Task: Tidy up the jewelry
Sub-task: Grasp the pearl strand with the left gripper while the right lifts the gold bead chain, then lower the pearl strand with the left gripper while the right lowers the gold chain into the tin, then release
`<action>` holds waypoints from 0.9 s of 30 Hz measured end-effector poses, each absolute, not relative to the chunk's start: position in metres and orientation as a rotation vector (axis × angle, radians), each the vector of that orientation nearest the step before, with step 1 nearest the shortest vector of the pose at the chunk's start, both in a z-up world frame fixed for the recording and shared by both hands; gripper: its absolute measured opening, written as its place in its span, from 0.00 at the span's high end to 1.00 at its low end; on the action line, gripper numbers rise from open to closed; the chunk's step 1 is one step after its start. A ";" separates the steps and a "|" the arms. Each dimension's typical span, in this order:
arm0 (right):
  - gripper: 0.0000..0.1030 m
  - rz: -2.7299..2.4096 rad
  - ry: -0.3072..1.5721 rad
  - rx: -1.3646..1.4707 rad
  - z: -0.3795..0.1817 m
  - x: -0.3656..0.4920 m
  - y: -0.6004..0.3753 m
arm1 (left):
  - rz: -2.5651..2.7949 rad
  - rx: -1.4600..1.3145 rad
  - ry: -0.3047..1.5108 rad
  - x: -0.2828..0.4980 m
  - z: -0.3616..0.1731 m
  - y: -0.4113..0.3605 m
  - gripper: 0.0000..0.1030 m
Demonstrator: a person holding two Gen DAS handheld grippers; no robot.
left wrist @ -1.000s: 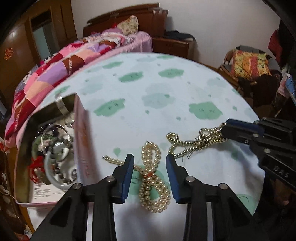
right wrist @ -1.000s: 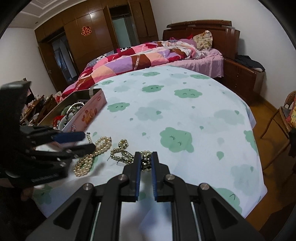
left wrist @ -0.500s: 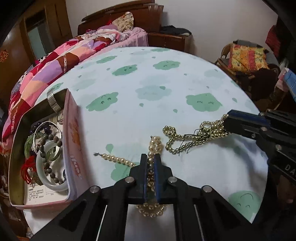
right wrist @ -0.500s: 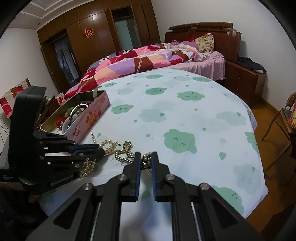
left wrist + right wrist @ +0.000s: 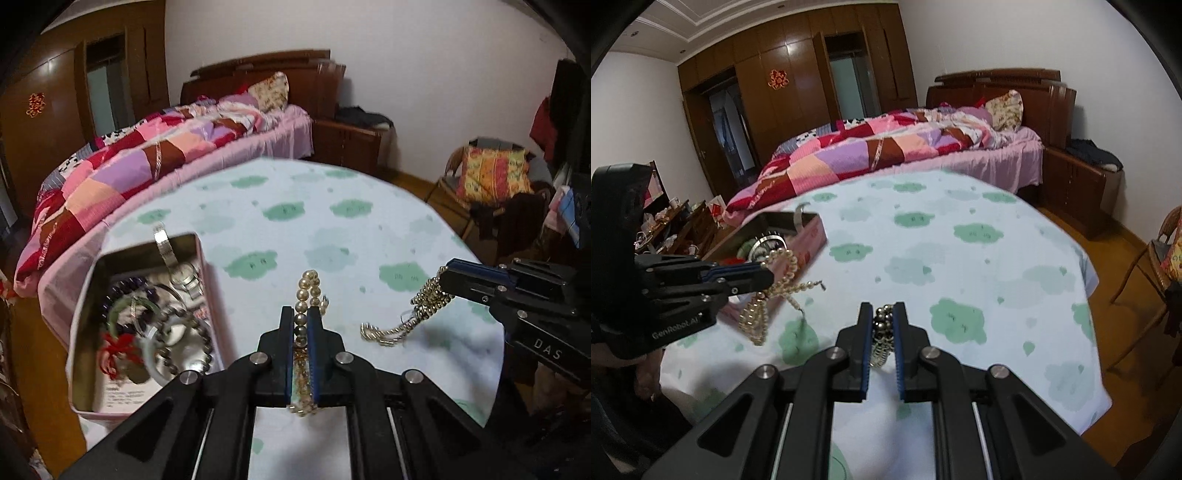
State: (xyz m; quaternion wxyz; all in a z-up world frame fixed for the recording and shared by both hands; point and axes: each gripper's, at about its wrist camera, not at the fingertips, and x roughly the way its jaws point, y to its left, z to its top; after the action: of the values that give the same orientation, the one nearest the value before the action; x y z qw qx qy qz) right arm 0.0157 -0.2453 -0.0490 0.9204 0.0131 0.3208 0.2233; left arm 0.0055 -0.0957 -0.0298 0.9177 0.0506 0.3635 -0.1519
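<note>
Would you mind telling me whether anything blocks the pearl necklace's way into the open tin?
Nothing visible does. The left gripper holds the pearl necklace right beside the tin, whose top is open.

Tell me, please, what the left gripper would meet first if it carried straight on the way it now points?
Probably only the cloud-print tablecloth: the left gripper, shut on the pearl necklace, aims past the jewelry tin, though depth is unclear.

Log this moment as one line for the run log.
left gripper: shut on pearl necklace, lifted | right gripper: shut on gold bead chain | jewelry tin: open
</note>
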 end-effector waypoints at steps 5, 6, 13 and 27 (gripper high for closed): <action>0.88 0.462 0.621 0.019 -0.032 0.019 -0.240 | -0.304 0.078 0.693 0.003 -0.009 -0.081 0.95; 0.88 0.466 0.616 0.019 -0.029 0.020 -0.238 | -0.302 0.074 0.683 0.003 -0.005 -0.078 0.95; 0.88 0.496 0.590 0.014 -0.011 0.029 -0.224 | -0.282 0.031 0.628 0.003 0.020 -0.053 0.95; 0.88 0.606 0.507 -0.057 0.029 0.044 -0.165 | -0.142 -0.021 0.575 0.008 0.042 0.014 0.95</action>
State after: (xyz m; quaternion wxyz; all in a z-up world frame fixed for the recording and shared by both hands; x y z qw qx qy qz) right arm 0.0435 -0.1646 0.0292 0.9226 -0.0278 0.2471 0.2950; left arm 0.0085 0.0142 0.0421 0.9564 -0.0102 0.2834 -0.0701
